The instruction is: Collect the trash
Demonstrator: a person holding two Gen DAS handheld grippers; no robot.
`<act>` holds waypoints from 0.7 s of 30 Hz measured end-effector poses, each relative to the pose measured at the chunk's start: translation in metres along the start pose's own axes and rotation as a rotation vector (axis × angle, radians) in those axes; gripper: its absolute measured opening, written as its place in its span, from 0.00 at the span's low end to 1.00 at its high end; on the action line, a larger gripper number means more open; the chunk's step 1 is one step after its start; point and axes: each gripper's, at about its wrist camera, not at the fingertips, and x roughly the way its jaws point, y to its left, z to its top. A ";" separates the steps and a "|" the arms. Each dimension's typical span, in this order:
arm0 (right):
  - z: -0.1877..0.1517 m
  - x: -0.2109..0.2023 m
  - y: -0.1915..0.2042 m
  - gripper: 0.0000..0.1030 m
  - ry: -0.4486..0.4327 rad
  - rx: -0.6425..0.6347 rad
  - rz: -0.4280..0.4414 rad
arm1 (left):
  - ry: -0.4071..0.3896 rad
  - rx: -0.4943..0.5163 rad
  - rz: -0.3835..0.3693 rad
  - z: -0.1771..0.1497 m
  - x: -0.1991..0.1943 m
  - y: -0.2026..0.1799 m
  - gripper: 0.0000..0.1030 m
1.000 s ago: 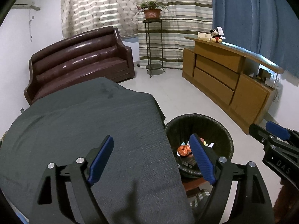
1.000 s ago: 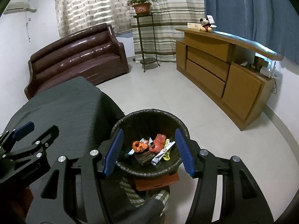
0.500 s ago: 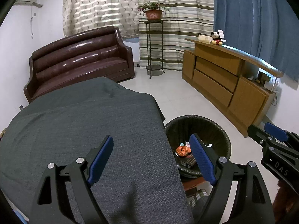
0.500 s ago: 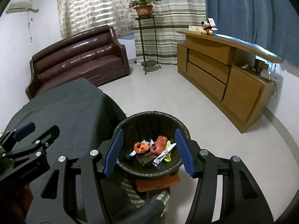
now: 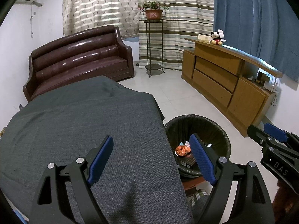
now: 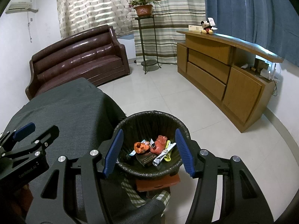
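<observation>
A black-lined trash bin (image 6: 168,120) stands beside the table on a small red stool. It holds trash: an orange wrapper (image 6: 140,147), a red wrapper (image 6: 158,145), a silver wrapper (image 6: 162,155) and a dark box (image 6: 147,158). The bin also shows in the left wrist view (image 5: 211,128). My right gripper (image 6: 149,154) is open and empty, held above the bin. My left gripper (image 5: 152,157) is open and empty above the right edge of the grey-cloth table (image 5: 84,123).
A brown leather sofa (image 5: 78,59) stands behind the table. A plant stand (image 5: 153,46) is at the curtains. A wooden sideboard (image 5: 224,82) with a Mickey toy runs along the right wall. White tiled floor lies between them.
Both grippers have risen and tilted up a little, so the room appears lower in view. Both stay open and empty. The trash in the bin has not moved.
</observation>
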 end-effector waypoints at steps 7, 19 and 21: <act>0.000 0.000 0.000 0.55 0.000 0.000 0.000 | 0.002 -0.002 -0.001 0.000 0.000 0.000 0.79; 0.000 0.000 -0.001 0.55 0.001 0.000 0.000 | 0.008 -0.005 -0.007 -0.001 0.000 -0.002 0.79; 0.000 0.000 -0.001 0.55 0.002 0.001 0.000 | 0.007 -0.005 -0.008 -0.001 -0.001 -0.002 0.79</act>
